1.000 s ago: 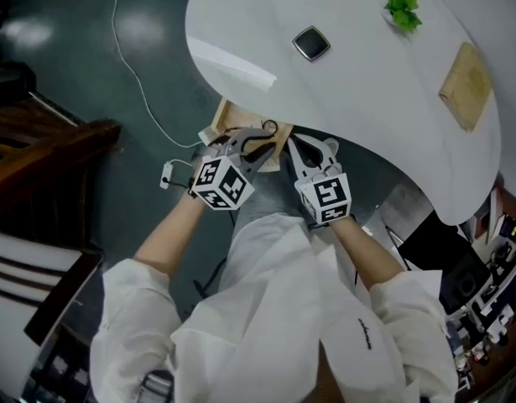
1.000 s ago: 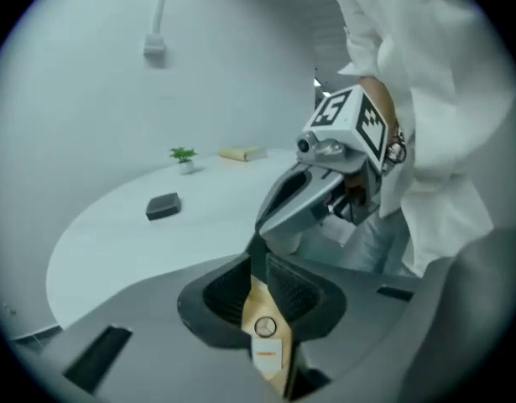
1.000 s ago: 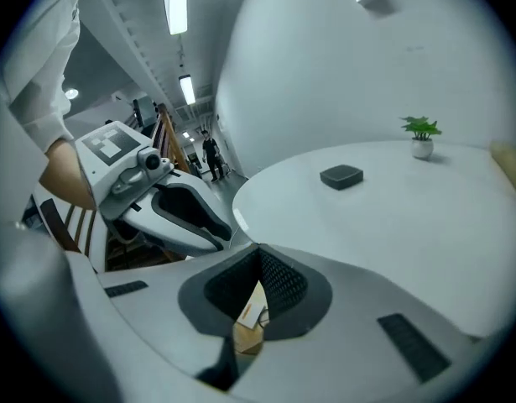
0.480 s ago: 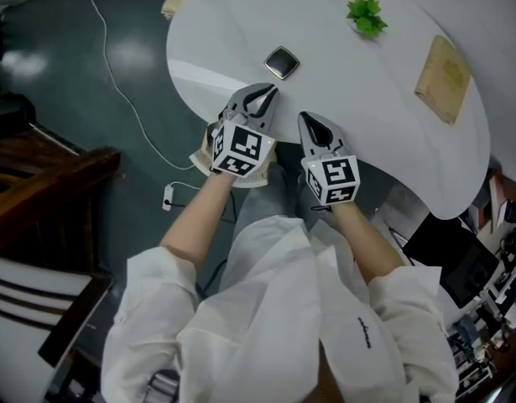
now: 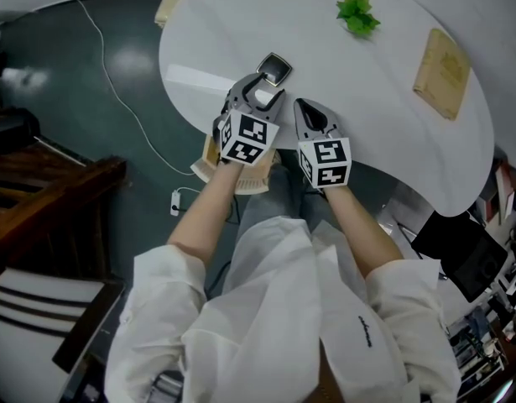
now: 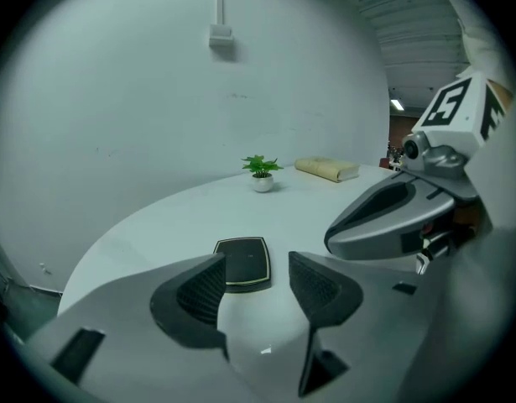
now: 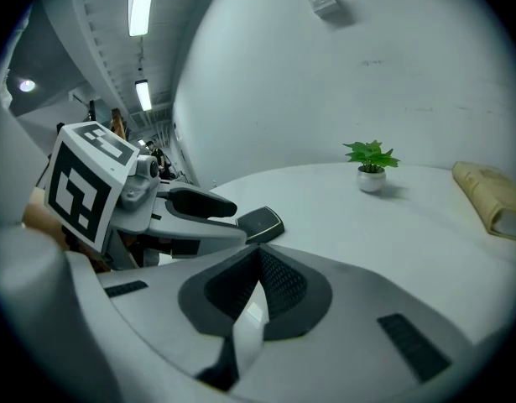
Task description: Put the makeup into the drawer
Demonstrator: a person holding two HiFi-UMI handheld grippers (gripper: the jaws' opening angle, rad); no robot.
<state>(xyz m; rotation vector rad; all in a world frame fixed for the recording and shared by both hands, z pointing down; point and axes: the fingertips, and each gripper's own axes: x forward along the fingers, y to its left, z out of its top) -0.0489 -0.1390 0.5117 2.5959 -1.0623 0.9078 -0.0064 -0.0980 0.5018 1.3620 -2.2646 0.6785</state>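
Observation:
The makeup, a flat black compact (image 5: 274,68) with a thin gold rim, lies on the round white table (image 5: 375,107) near its front edge. My left gripper (image 5: 262,88) hovers just short of it, pointing at it. Its jaws are opening, and nothing is between them. In the left gripper view the compact (image 6: 243,263) lies on the table just beyond the pads (image 6: 203,288), untouched. My right gripper (image 5: 302,107) hangs beside the left one, shut and empty. The right gripper view shows its jaws (image 7: 258,263) closed, with the compact (image 7: 259,222) ahead to the left.
A light wooden drawer (image 5: 205,159) juts out below the table edge under my left hand. A small potted plant (image 5: 355,13) and a tan pouch (image 5: 442,61) sit farther back on the table. A cable with a power strip (image 5: 179,200) lies on the floor; dark wooden furniture (image 5: 39,191) stands left.
Both grippers rose from the drawer below the table edge and moved forward over the tabletop toward the compact. The left jaws, nearly shut before, have spread apart.

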